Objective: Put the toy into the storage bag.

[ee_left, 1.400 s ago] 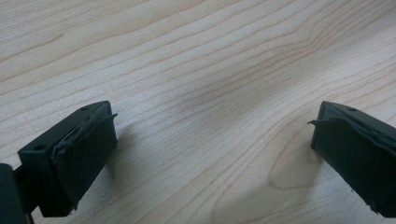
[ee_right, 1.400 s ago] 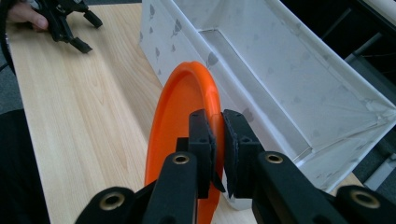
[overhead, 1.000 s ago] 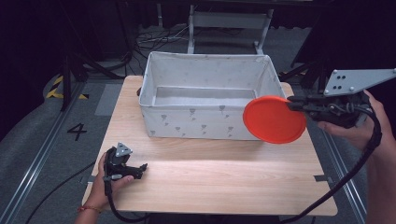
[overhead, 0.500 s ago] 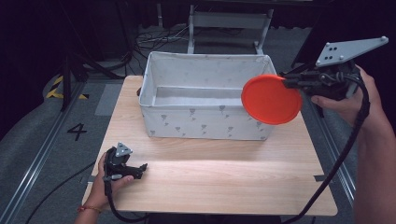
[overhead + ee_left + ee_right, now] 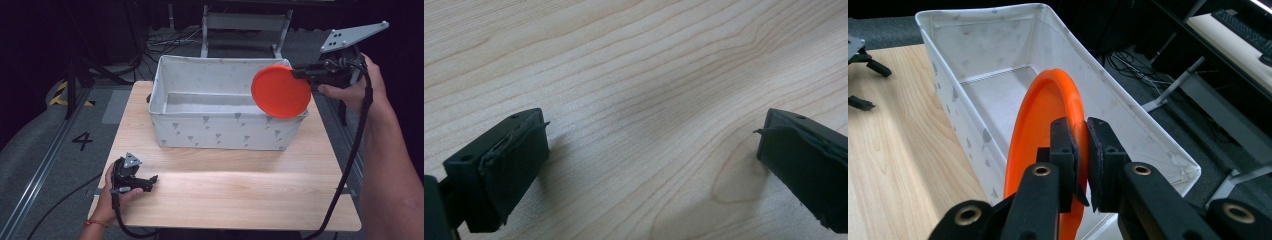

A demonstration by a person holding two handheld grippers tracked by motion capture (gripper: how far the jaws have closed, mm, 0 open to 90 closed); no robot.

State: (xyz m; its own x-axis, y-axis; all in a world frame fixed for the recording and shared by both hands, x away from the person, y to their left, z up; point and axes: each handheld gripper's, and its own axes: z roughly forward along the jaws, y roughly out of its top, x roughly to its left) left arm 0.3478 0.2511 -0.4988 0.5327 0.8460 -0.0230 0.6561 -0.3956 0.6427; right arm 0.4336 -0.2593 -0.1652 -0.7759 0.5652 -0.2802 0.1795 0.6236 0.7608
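At the upper right of the high view, the right gripper [image 5: 305,74] is holding an orange plate [image 5: 280,90] by its edge, and in the right gripper view its two black jaws are pinching tight on the plate's rim. The plate is standing up on its edge over the right end of the white box [image 5: 200,131], which is sitting on the far half of the wooden table [image 5: 240,195]. At the lower left of the high view, the left gripper [image 5: 145,183] is resting low on the table in the person's hand, with its jaws spread wide apart over bare wood and gripping nothing.
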